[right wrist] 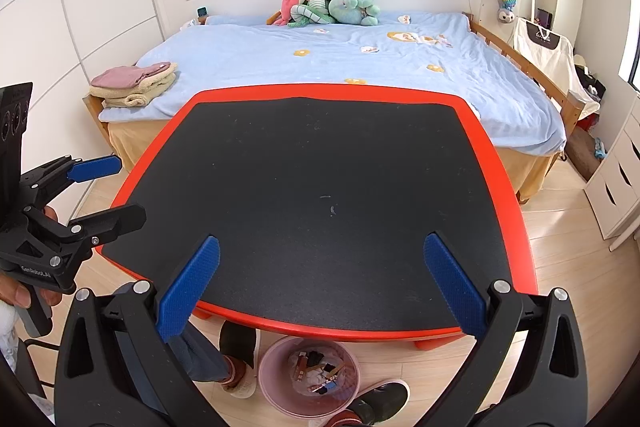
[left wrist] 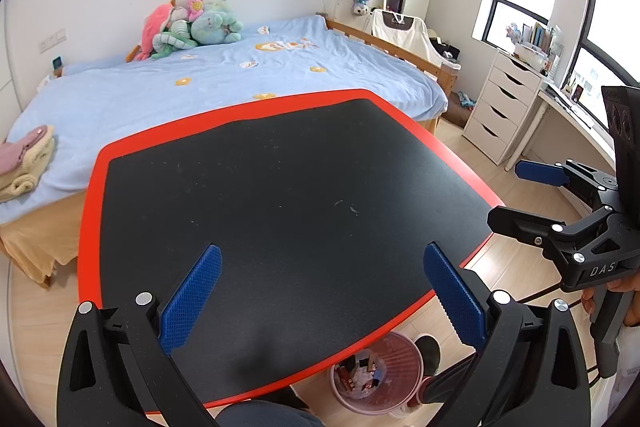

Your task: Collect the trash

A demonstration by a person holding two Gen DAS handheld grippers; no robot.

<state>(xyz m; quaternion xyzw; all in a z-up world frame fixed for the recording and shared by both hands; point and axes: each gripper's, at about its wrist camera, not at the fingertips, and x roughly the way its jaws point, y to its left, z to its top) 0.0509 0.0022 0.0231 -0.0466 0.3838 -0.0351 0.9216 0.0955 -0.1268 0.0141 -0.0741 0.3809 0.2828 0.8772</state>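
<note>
From my right wrist view, my left gripper [right wrist: 110, 187] sits at the left edge of the frame, its blue pads spread and holding nothing. My right gripper [right wrist: 320, 283] fills the lower middle, fingers wide apart and empty, above the black mat of the red-rimmed table [right wrist: 516, 227]. Low in the frame, under the table's near edge, the pink trash bin [right wrist: 272, 383] stands on the wooden floor with scraps [right wrist: 316, 371] inside, a slippered foot [right wrist: 242, 383] just to its left
</note>
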